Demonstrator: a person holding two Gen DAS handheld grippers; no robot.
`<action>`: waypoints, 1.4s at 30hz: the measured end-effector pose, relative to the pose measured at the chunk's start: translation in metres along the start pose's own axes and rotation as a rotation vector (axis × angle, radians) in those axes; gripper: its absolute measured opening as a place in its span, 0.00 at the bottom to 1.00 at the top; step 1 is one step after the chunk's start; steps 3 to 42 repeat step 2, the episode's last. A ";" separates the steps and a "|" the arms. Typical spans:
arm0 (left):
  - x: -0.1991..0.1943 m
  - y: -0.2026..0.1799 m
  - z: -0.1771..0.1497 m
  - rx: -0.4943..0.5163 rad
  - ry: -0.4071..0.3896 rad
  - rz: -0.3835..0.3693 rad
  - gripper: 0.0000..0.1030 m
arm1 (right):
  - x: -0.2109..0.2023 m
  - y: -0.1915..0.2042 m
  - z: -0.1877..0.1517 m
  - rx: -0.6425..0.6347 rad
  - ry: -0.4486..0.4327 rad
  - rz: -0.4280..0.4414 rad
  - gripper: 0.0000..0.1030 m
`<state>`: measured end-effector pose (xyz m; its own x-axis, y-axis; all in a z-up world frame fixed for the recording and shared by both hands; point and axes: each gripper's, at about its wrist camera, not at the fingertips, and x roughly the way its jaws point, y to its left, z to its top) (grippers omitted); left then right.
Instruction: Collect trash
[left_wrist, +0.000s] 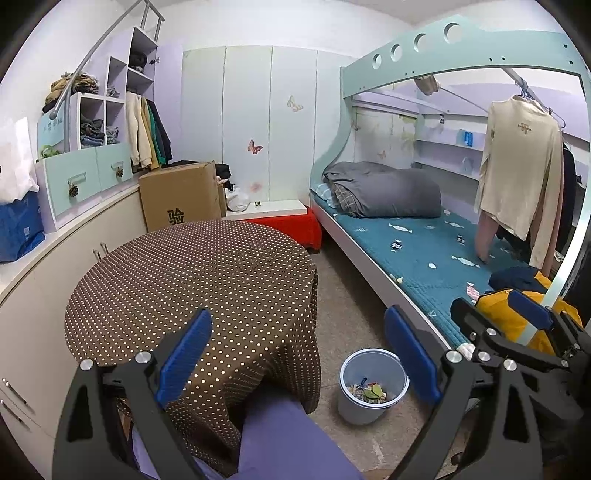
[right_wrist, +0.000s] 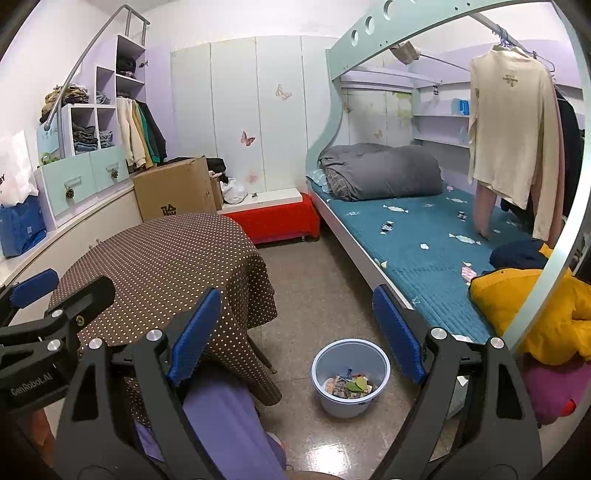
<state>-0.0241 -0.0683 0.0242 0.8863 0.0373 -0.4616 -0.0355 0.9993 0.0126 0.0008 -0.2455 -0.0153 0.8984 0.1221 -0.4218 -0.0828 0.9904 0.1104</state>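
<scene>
I am holding both tools up side by side over my lap, and each is standing with its blue pads wide apart and nothing between them: the left tool (left_wrist: 297, 354) is hanging over the edge of the round worktop (left_wrist: 192, 280) with its brown dotted cloth, and the right tool (right_wrist: 297, 332) is sitting just beside it, over the floor. Directly ahead of the right tool, the small white bin (right_wrist: 350, 376) is standing on the floor between the worktop and the bed (right_wrist: 424, 243), and it is holding a heap of scraps and wrappers (right_wrist: 349, 386) with a green leaf on top. A yellow jacket (right_wrist: 535, 310) is lying on the near end of the bed. Farther back, a cardboard box (left_wrist: 181, 197) is sitting against the cabinets, and a grey quilt (left_wrist: 384, 194) is lying folded at the bed's far end.
</scene>
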 end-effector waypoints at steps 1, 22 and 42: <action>0.001 0.000 0.000 0.000 0.002 0.002 0.90 | 0.002 0.001 0.000 -0.001 0.006 -0.003 0.81; 0.003 0.000 0.000 0.001 0.006 0.002 0.90 | 0.003 0.002 0.000 -0.001 0.011 -0.003 0.81; 0.003 0.000 0.000 0.001 0.006 0.002 0.90 | 0.003 0.002 0.000 -0.001 0.011 -0.003 0.81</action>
